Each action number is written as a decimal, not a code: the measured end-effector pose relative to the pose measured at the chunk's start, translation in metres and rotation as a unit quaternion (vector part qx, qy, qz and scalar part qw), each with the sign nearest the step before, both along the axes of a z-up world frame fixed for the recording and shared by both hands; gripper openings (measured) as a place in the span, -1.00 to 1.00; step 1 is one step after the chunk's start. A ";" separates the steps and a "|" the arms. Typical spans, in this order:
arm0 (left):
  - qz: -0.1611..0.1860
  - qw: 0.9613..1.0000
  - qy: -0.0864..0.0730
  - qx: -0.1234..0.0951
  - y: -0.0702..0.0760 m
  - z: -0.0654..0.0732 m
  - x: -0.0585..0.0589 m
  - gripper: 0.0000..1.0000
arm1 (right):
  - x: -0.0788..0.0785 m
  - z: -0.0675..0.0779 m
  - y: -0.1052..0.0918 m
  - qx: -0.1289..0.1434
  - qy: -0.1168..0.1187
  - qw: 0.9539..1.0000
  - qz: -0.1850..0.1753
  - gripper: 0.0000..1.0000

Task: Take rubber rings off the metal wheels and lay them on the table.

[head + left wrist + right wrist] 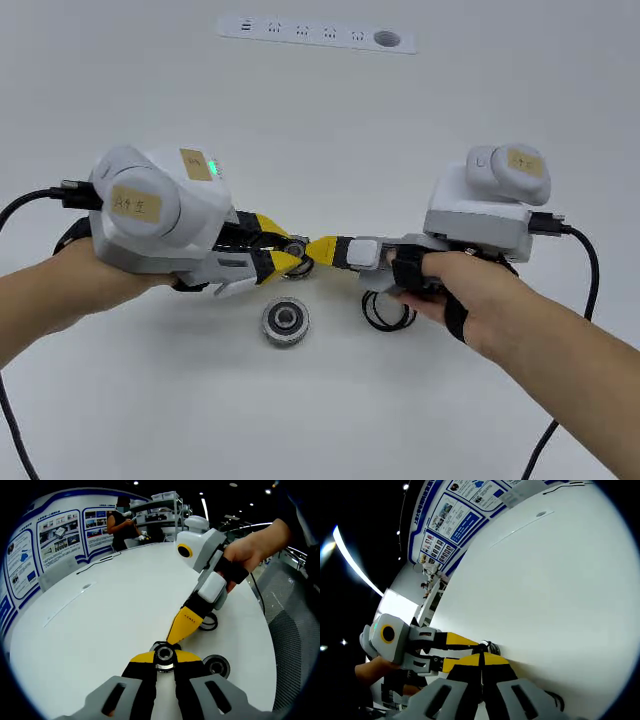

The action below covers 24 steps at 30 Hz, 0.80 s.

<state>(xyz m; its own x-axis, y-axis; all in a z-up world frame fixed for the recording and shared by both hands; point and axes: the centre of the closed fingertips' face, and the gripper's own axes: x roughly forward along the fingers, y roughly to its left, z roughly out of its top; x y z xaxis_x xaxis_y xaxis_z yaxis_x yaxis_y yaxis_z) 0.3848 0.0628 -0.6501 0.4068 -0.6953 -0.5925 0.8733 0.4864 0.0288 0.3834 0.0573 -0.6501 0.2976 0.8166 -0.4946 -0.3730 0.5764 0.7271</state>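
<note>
Wheel [164,656] sits clamped in the jaws of the left gripper [288,248] over the table [450,120], its round face toward that gripper's camera. The right gripper [322,248], jaws pressed together, touches its rim. Its hub shows in the left gripper view, while yellow tips crowd it in the head view; a second wheel [286,322] and rubber rings [388,312] lie below.

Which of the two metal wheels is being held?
The wheel clamped by the left gripper, between its yellow jaws; the other wheel lies loose on the table.
</note>
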 end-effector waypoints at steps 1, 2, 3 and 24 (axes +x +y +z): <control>0.000 1.000 0.000 0.000 0.000 0.000 0.000 -0.75 | 0.000 0.000 0.001 -0.002 -0.001 1.000 0.002 -1.00; -0.001 1.000 0.000 0.000 0.000 0.000 0.000 -0.75 | 0.001 0.000 0.001 -0.003 -0.002 1.000 0.004 -1.00; -0.001 1.000 0.000 0.000 0.000 0.000 0.000 -0.75 | 0.001 0.000 0.001 -0.001 -0.002 1.000 0.005 -1.00; 0.000 1.000 -0.006 0.003 0.000 0.000 -0.002 -0.75 | -0.001 0.008 0.006 0.004 -0.005 1.000 -0.003 -0.99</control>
<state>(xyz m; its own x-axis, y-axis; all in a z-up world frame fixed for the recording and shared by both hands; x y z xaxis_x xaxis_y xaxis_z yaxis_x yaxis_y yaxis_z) 0.3825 0.0626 -0.6498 0.4146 -0.6909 -0.5922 0.8724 0.4868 0.0427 0.3822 0.0632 -0.6417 0.3080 0.8187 -0.4846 -0.3772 0.5728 0.7278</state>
